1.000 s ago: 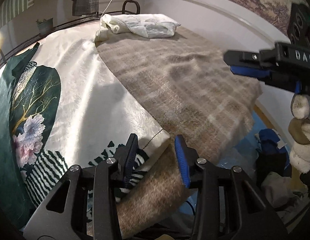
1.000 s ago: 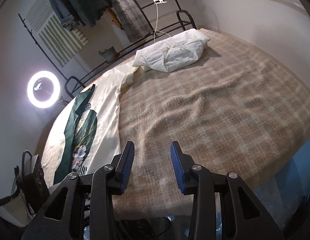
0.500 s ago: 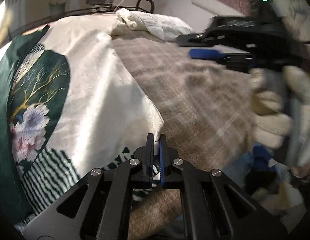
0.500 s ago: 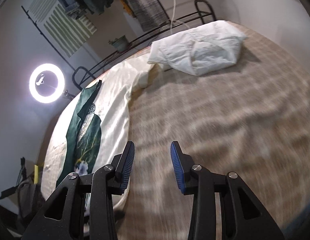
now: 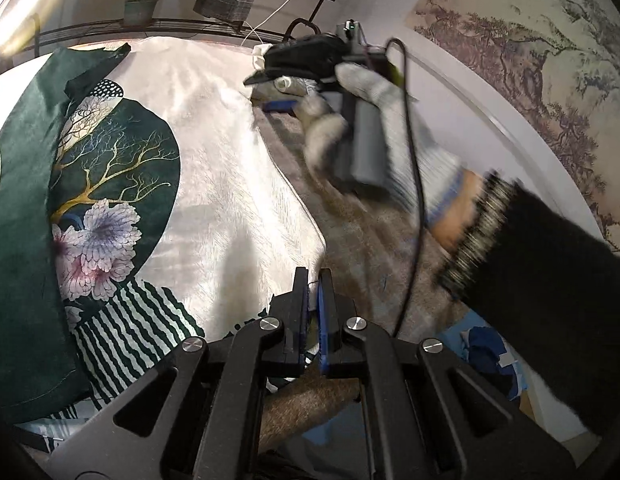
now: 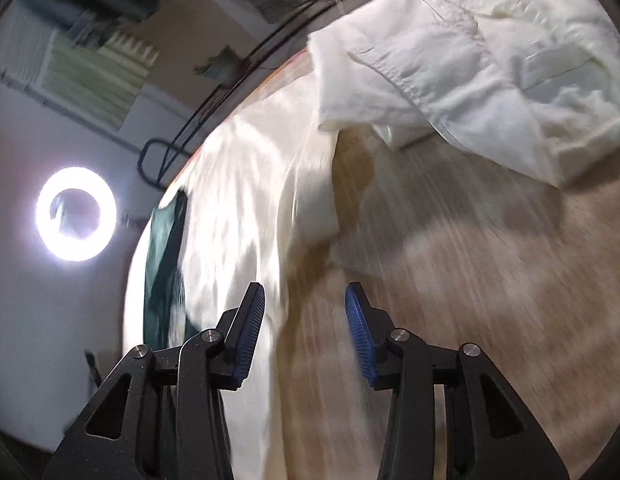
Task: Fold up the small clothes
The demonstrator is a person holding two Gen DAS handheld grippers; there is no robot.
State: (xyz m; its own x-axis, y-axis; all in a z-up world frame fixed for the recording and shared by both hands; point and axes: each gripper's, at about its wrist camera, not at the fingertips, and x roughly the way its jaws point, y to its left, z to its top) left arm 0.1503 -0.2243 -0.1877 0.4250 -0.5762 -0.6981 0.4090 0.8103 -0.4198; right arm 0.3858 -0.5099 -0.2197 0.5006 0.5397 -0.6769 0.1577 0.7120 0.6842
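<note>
The cream cloth (image 5: 229,184) with the dark green flower print lies spread on the bed, over the left part of the brown plaid blanket (image 5: 374,248). Its near corner, at six o'clock in the left wrist view, is clamped between the jaws of the left gripper (image 5: 313,312), clenched tight on it, probably to lift that corner for a fold.

The right gripper (image 6: 305,336) has nothing between its jaws, which are opening. It points at the cloth's far edge (image 6: 310,200) at twelve o'clock, apparently to take a second hold there.

Only the left wrist view shows the gloved hand (image 5: 362,120) carrying the right gripper at one o'clock, with a dark sleeve (image 5: 550,280) behind it. Only the right wrist view shows the crumpled white garment (image 6: 470,72) at one o'clock and the ring light (image 6: 75,214) at nine o'clock.
</note>
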